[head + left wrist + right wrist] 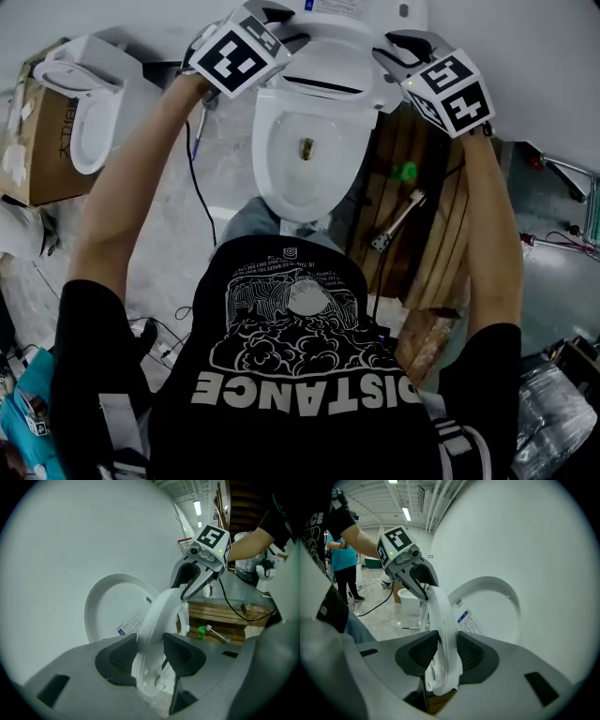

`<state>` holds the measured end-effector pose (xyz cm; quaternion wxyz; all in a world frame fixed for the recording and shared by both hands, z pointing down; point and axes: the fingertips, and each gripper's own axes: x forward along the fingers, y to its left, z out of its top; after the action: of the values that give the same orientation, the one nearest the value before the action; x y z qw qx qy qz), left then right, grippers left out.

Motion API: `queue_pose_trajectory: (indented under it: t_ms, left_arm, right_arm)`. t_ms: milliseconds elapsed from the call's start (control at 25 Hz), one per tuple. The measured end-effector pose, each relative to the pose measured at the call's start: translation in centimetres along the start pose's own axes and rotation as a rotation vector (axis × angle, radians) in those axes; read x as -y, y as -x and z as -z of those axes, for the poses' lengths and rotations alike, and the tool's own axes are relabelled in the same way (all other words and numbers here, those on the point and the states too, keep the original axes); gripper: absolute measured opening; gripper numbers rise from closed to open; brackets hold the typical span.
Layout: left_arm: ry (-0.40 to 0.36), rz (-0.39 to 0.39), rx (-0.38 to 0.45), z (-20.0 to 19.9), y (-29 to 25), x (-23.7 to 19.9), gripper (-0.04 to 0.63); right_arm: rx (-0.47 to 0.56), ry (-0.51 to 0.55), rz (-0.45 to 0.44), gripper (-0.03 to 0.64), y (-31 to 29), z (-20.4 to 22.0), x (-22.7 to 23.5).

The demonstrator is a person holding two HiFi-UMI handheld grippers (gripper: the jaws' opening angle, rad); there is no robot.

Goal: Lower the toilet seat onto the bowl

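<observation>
two sets of tongs are on the toilet seat (443,625), one at each side of the ring. the seat stands tipped up off the bowl (264,164), near upright, just in front of the raised lid (112,606), which seems to lean back against the pale wall. the bowl lies open below and between my arms.

my left gripper (150,656) has the seat's rim between its dark pads, and both pads look pressed against it, so i read it as a pinch on the left side of the ring. my right gripper (446,651) pinches the opposite side the same way, pads tight on both faces of the thin white rim. each view shows the other tong across the ring, gripping at about the same height.

i judge the step in hand to be the start of the lowering: the grip is made, and the seat is not yet down. the next move calls for swinging both hands toward me and downward together, following the arc of the hinge at the back, keeping the two sides level so the ring does not twist. the pinch should stay firm enough that the seat cannot slip and slam, and should let go only once the ring rests on the bowl's rim.

beyond the toilet, a wooden pallet (422,244) stands to my right with a small green object (405,172) on it, and a second toilet (89,103) sits on a cardboard box (37,141) to my left.
</observation>
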<state>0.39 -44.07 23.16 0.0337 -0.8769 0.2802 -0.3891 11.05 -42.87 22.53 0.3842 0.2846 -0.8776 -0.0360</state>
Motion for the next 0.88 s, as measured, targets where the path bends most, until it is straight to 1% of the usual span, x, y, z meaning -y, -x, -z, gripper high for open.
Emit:
queue_pose_trajectory:
  t_ms: [160,440,640,880]
  left_arm:
    - [-0.036,0.002,-0.032,0.7,1.1,2.3,0.179]
    - [-0.055,0.001,-0.093,2.3,2.5,5.5,0.176]
    - [-0.073,0.006,-0.105,3.4,3.5,7.6,0.172]
    - [-0.089,0.025,-0.091,4.7,4.4,9.4,0.169]
  right_arm:
    - [0.023,0.029,-0.025,0.135,1.1,0.6,-2.3]
    - [0.004,0.088,-0.091,0.132,1.9,1.5,-6.2]
    - [-0.014,0.111,-0.087,0.13,2.5,2.0,-8.6]
    - [-0.051,0.122,-0.063,0.132,2.8,2.7,-10.9]
